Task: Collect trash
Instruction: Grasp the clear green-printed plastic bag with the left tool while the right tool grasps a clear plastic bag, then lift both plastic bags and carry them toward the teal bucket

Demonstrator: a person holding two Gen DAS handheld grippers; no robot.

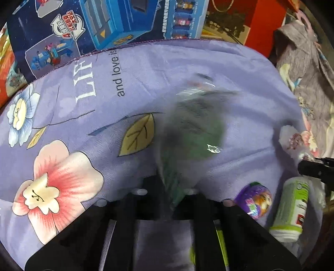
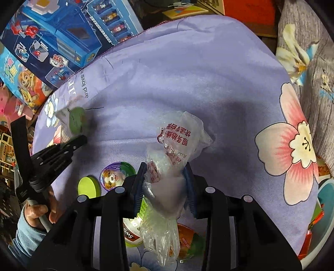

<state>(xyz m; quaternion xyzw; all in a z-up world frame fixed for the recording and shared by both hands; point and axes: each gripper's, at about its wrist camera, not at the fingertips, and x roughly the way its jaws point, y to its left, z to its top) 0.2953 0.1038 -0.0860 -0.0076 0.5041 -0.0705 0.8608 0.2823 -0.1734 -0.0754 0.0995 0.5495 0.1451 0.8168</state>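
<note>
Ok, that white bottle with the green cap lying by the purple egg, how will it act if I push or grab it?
The white bottle lies on its side on soft cloth, so a push probably rolls it toward the purple egg. It looks like smooth plastic: likely stiff but slippery. Weight can't be judged.

Non-task surroundings, both wrist views.

A purple floral sheet point(image 2: 208, 73) covered the surface, printed with pink flowers, a tan leaf point(image 1: 137, 135) and white lettering. A blue toy box point(image 1: 100, 23) lay beyond its far edge, with a red box point(image 1: 265, 18) further right. A cartoon-dog box point(image 2: 27, 85) sat left of the blue one. Grey flowered fabric point(image 1: 302, 68) lay bunched along the sheet's right side.
</note>
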